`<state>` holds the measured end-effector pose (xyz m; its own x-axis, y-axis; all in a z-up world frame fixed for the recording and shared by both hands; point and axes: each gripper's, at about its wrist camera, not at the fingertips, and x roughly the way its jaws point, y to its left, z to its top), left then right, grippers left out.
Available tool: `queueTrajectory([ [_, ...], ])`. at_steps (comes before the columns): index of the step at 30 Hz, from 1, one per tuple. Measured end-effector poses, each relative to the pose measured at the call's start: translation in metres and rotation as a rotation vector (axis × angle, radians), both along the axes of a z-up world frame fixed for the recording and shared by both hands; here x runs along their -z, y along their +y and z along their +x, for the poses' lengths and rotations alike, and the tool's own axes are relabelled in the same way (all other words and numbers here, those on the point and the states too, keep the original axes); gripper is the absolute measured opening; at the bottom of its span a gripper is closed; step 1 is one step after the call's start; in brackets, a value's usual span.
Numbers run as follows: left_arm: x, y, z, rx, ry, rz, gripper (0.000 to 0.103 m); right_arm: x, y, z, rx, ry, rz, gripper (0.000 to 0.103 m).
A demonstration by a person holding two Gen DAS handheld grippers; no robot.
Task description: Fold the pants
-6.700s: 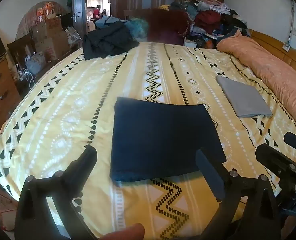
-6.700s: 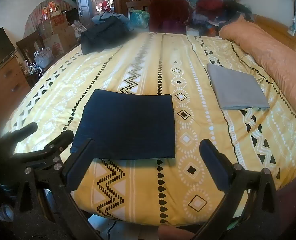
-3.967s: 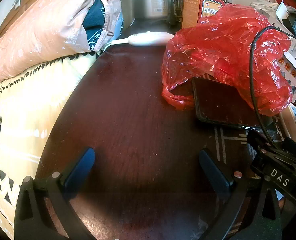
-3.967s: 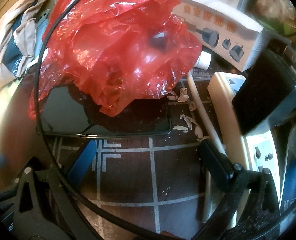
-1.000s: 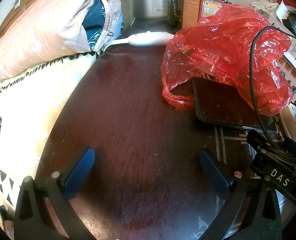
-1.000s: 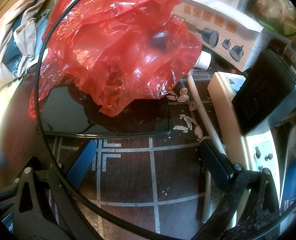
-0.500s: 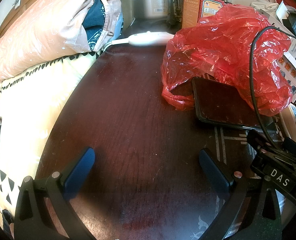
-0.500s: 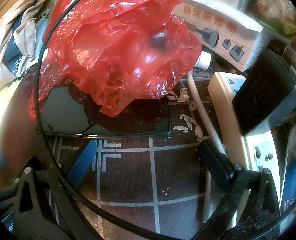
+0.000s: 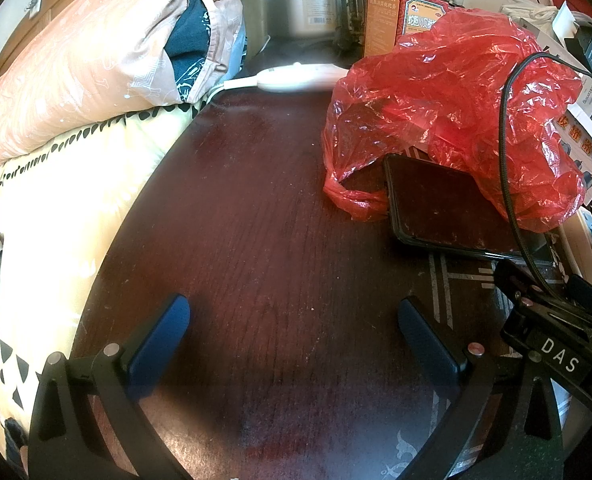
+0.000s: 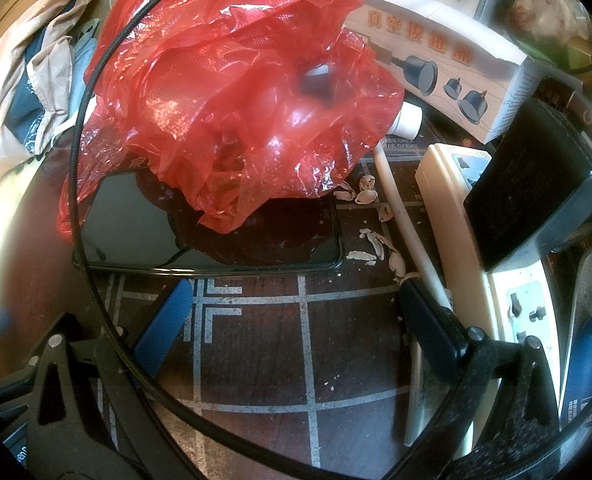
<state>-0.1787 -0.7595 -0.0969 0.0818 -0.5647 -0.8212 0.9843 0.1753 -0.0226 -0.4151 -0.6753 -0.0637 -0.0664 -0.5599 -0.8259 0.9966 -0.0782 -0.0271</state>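
Note:
The pants are not in either view. Both grippers rest low over a dark wooden bedside table [image 9: 256, 220]. My left gripper [image 9: 293, 306] is open, with only bare wood between its blue-padded fingers. My right gripper [image 10: 296, 288] is also open, over the table's inlaid line pattern, with nothing held. The right gripper's black body [image 9: 556, 344] shows at the lower right of the left wrist view. A black cable [image 10: 84, 120] loops across the right wrist view in front of the fingers.
A crumpled red plastic bag [image 9: 448, 92] partly covers a black phone [image 9: 436, 208]. A white power strip [image 10: 456, 220], a black adapter [image 10: 536, 184], boxes [image 10: 436, 48] and nut shells [image 10: 376, 240] crowd the right. The yellow bed cover [image 9: 64, 208] and a peach quilt [image 9: 76, 72] lie left.
Several seconds ago both grippers hung over the bed with the folded navy pants in front; they now sit on the bedside table. Nothing has moved in the last second.

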Motion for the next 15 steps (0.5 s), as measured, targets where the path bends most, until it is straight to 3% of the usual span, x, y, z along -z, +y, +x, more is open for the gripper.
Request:
queueTrajectory([
  [15, 0.0005, 0.0, -0.0001, 0.0, 0.0, 0.0, 0.103, -0.001, 0.0024, 0.0004, 0.0, 0.0, 0.0, 0.103],
])
